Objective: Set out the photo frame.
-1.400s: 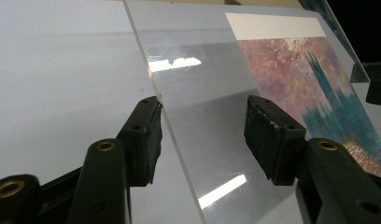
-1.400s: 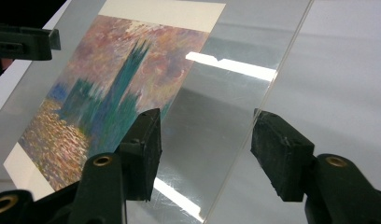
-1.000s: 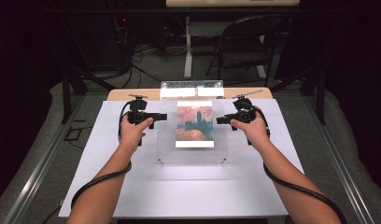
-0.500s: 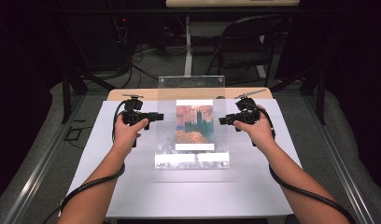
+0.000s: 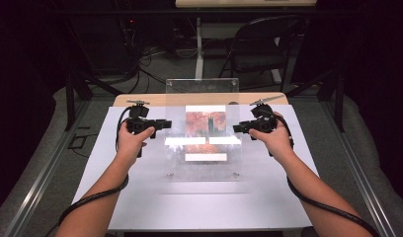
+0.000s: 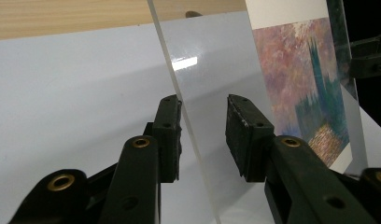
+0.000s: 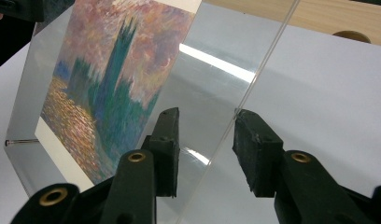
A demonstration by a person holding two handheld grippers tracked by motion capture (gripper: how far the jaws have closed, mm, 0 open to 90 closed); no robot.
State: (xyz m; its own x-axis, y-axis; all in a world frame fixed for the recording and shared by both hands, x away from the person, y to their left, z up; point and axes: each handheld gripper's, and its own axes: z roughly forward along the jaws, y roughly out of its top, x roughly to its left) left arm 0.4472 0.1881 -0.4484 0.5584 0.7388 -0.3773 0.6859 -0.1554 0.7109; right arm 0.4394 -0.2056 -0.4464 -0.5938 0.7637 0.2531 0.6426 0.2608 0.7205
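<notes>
The clear frame (image 5: 203,129) stands tilted, its print (image 5: 205,123) upright and facing the person. Left gripper (image 5: 166,123) and right gripper (image 5: 237,128) straddle its side edges, jaws apart.

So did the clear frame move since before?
Yes. The frame tipped up: its top edge now stands past the table's wooden back strip, which it lay short of earlier.

A dark room surrounds the white-topped surface (image 5: 140,197) with its pale wooden far edge (image 5: 140,100), beyond which a black folding chair (image 5: 261,49) stands on grey floor (image 5: 160,64) strewn with black cables (image 5: 140,69).
</notes>
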